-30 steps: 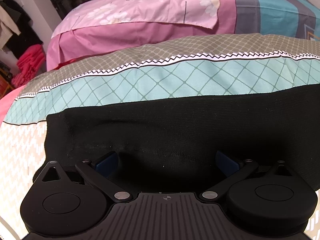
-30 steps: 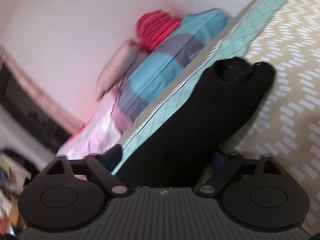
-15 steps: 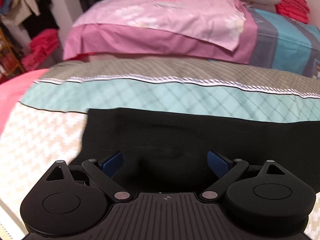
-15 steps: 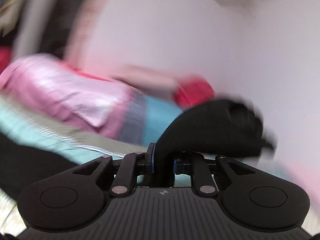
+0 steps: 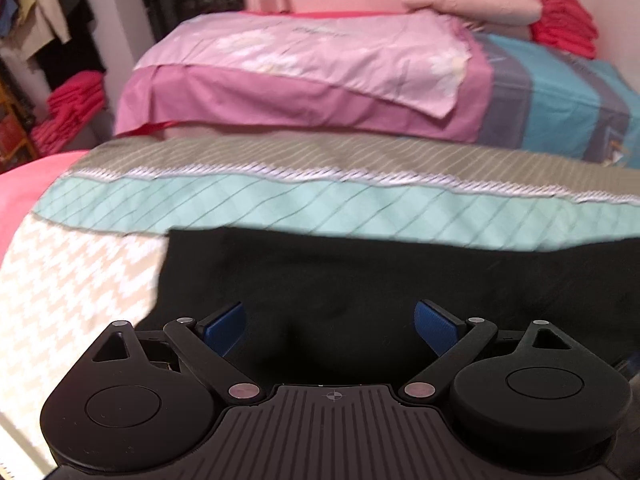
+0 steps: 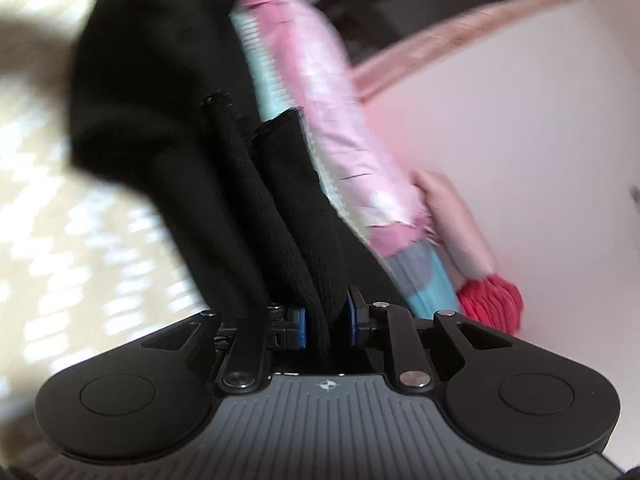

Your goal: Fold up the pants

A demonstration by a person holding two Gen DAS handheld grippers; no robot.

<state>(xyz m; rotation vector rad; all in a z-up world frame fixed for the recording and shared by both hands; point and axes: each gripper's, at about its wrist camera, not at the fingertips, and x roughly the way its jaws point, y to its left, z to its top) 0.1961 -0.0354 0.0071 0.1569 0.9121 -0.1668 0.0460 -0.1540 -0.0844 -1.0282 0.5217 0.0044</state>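
Observation:
Black knit pants [image 5: 360, 280] lie flat across the patterned bedspread [image 5: 80, 280] in the left wrist view, one end at the left. My left gripper [image 5: 330, 326] hovers just above that end, open, its blue pads [image 5: 224, 326] wide apart with only flat cloth below. In the right wrist view the picture is rolled and blurred. My right gripper [image 6: 325, 322] is shut on a bunched strip of the black pants [image 6: 288, 216], which rises from the pads toward a larger dark mass of cloth [image 6: 160, 80].
A folded pink quilt [image 5: 320, 80] and a blue-grey one [image 5: 560, 96] are stacked at the far side of the bed, with a pale pillow [image 5: 472, 0] and red cloth [image 5: 568, 20] on top. More red cloth [image 5: 76, 96] and hanging clothes stand at the left.
My right gripper has shut on the end of the pants, lifted it and swung it across while rolling over. My left gripper rose a little and stayed open.

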